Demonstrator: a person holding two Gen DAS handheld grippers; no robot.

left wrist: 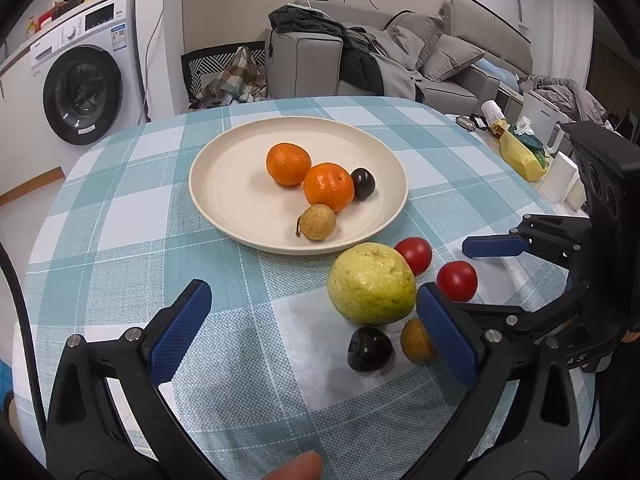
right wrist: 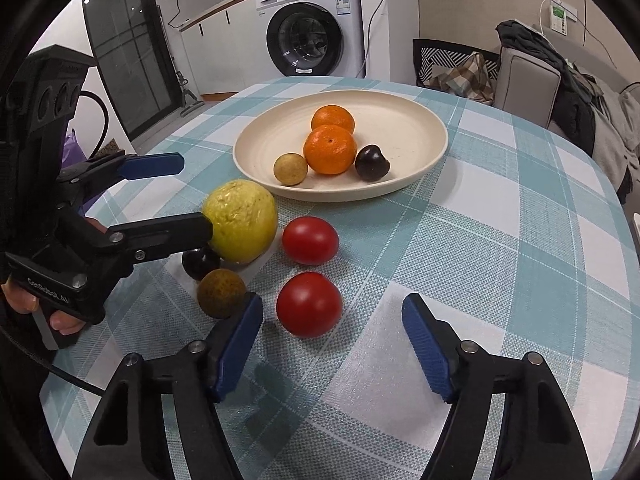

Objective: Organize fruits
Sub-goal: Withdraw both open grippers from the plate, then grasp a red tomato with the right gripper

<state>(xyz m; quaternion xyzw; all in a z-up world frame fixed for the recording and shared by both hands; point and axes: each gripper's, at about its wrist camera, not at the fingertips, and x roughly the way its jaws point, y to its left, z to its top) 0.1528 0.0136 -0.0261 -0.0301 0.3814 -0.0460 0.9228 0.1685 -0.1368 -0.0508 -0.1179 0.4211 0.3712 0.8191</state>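
Note:
A cream plate (left wrist: 224, 196) (right wrist: 416, 128) holds two oranges (left wrist: 329, 186) (right wrist: 330, 149), a dark plum (left wrist: 363, 183) (right wrist: 372, 162) and a small tan fruit (left wrist: 317, 222) (right wrist: 290, 168). On the cloth in front lie a yellow-green guava (left wrist: 371, 284) (right wrist: 241, 221), two red tomatoes (left wrist: 457, 281) (right wrist: 309, 304), a dark plum (left wrist: 369, 349) (right wrist: 199, 263) and a brown-yellow fruit (left wrist: 416, 340) (right wrist: 221, 293). My left gripper (left wrist: 316, 328) (right wrist: 188, 196) is open, empty, left of the guava. My right gripper (right wrist: 332, 350) (left wrist: 452, 272) is open around the near tomato, not touching.
The round table has a blue-white checked cloth (left wrist: 132, 240) (right wrist: 500, 240). A yellow bag and white boxes (left wrist: 520, 156) stand at its right edge. A washing machine (right wrist: 316, 32), a chair (right wrist: 452, 64) and a sofa (left wrist: 400, 56) stand beyond the table.

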